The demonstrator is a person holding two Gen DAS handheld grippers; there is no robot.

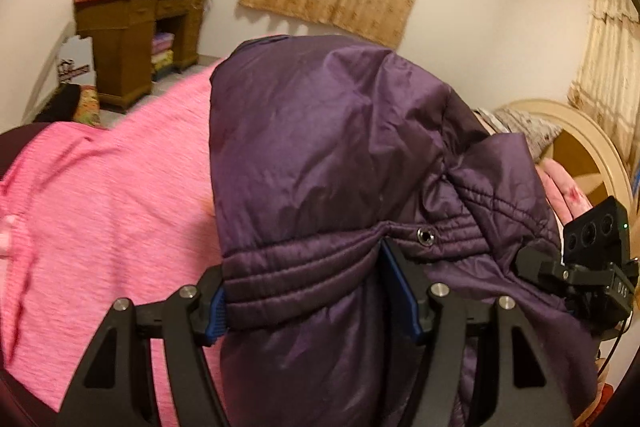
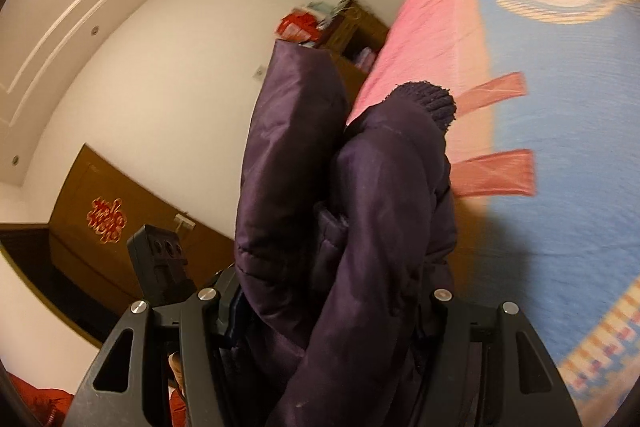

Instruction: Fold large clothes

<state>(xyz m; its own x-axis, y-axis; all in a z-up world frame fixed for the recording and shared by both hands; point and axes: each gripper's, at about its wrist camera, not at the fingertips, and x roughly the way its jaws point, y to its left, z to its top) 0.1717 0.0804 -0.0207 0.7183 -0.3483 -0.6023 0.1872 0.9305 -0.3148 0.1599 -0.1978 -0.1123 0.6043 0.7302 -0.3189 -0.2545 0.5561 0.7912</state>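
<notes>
- The purple jacket [image 1: 320, 155] covers the middle of the bed [image 1: 100, 187]; the bedding beneath it cannot be seen.
- In the right wrist view the jacket bunches over the right gripper [image 2: 328, 311], hiding its right finger and pad.
- The jacket's lower part runs off the bottom edge of both views.
- Beyond the jacket, the pink cover is smeared by motion blur.
- The boxes and packets on the wooden desk [image 1: 128, 39], behind the jacket, are too small to identify.
</notes>
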